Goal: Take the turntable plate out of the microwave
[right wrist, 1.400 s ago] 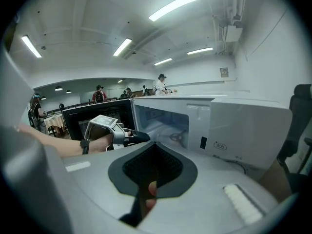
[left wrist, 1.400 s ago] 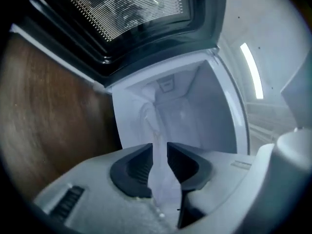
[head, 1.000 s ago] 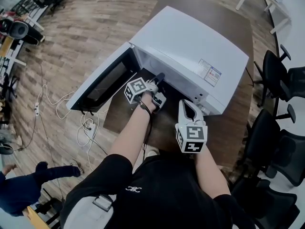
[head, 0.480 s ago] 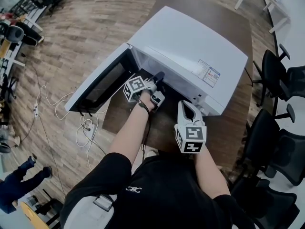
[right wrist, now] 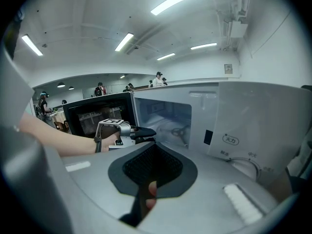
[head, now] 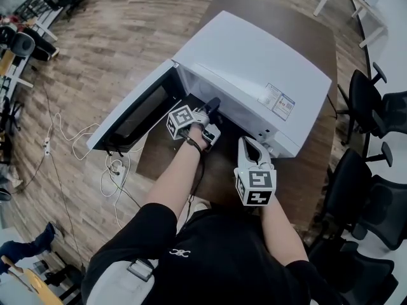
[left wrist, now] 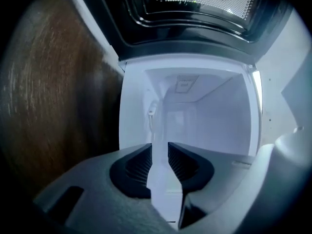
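Left gripper (head: 212, 103) is hovering at the microwave (head: 254, 62) mouth, jaws just narrowing, plate rim unclear between them; right gripper (head: 249, 143) sitting closed; aiming level is mattering

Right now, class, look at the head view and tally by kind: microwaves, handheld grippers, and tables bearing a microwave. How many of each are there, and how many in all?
Microwave: 1
Grippers: 2, the left gripper and the right gripper
Table: 1
Total: 4
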Tool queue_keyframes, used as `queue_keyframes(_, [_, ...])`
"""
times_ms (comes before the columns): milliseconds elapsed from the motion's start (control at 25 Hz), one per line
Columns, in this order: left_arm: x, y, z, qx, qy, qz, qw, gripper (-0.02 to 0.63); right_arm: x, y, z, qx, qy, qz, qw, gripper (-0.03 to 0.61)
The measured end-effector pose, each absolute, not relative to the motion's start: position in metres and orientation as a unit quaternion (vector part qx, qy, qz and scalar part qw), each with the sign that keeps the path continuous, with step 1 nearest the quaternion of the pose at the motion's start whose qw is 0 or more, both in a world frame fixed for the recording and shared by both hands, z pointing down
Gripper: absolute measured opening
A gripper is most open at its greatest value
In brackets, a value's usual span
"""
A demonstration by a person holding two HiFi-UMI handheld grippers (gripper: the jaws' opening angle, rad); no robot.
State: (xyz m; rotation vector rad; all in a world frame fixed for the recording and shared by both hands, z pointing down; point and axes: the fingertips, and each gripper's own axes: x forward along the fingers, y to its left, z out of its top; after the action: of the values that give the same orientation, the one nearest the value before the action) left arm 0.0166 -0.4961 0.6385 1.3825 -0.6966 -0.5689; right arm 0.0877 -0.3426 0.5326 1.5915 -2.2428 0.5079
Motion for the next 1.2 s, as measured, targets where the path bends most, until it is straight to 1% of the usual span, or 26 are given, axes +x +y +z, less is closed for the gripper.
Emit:
queue_keyframes(480, [0.024, -0.518, 0.625, 0.639, -0.294, -0.253, 0.664, 0.112, 0.087, -0.343, 0.534, 0.563, -0.788, 0.175, 0.178, 0.005])
queue_keyframes(800, [0.027, -0.526, 0.622, 0.627, -0.288, -0.266, 0.673, 0.121, 0.085, -0.343, 0.535, 0.562, -0.788, 0.172, 0.183, 0.006])
queue_keyframes(880, [0.026, -0.526, 0.624, 0.614, -0.272, -0.283, 0.684, 0.107, 0.084, -0.343, 0.535, 0.561, -0.789, 0.171, 0.185, 0.006])
queue_keyframes(1040, [0.027, -0.521, 0.628, 0.617, -0.254, -0.278, 0.691, 0.044, 0.086, -0.344, 0.535, 0.562, -0.788, 0.170, 0.186, 0.006])
queue_keyframes(1200, [0.029, -0.517, 0.628, 0.652, -0.257, -0.240, 0.672, 0.040, 0.088, -0.345, 0.538, 0.564, -0.785, 0.172, 0.189, 0.006])
